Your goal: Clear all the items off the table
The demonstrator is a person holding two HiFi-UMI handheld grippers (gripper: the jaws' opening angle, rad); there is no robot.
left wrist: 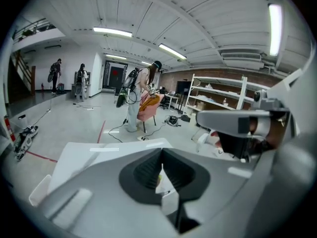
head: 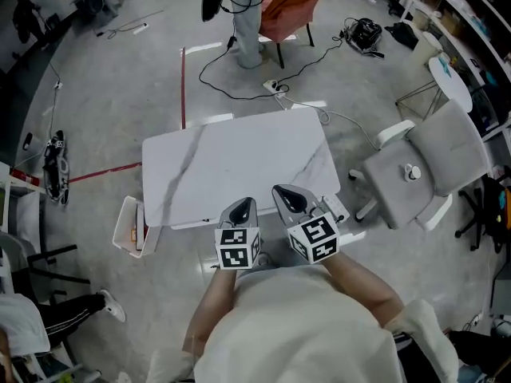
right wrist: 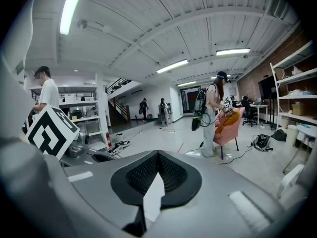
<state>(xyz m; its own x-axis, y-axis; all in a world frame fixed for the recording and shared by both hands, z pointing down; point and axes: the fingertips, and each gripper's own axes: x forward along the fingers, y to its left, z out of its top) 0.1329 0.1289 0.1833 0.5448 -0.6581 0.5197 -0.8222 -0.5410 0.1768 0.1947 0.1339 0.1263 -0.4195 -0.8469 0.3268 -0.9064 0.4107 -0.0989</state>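
The white marbled table [head: 239,162] stands in front of me, and only grey veins show on its top. My left gripper [head: 243,205] and right gripper [head: 285,193] hover side by side over the table's near edge, both shut with nothing between the jaws. In the left gripper view the shut left gripper [left wrist: 161,150] points over the table [left wrist: 94,155], with the right gripper's jaw [left wrist: 233,122] to its right. In the right gripper view the right gripper [right wrist: 158,154] is shut and empty, and the left gripper's marker cube [right wrist: 49,133] shows at the left.
A white bin [head: 130,228] holding some things sits on the floor by the table's near left corner. A grey swivel chair [head: 427,166] stands to the right. Cables and a power strip [head: 275,86] lie beyond the table, near a person [head: 247,18] at an orange chair.
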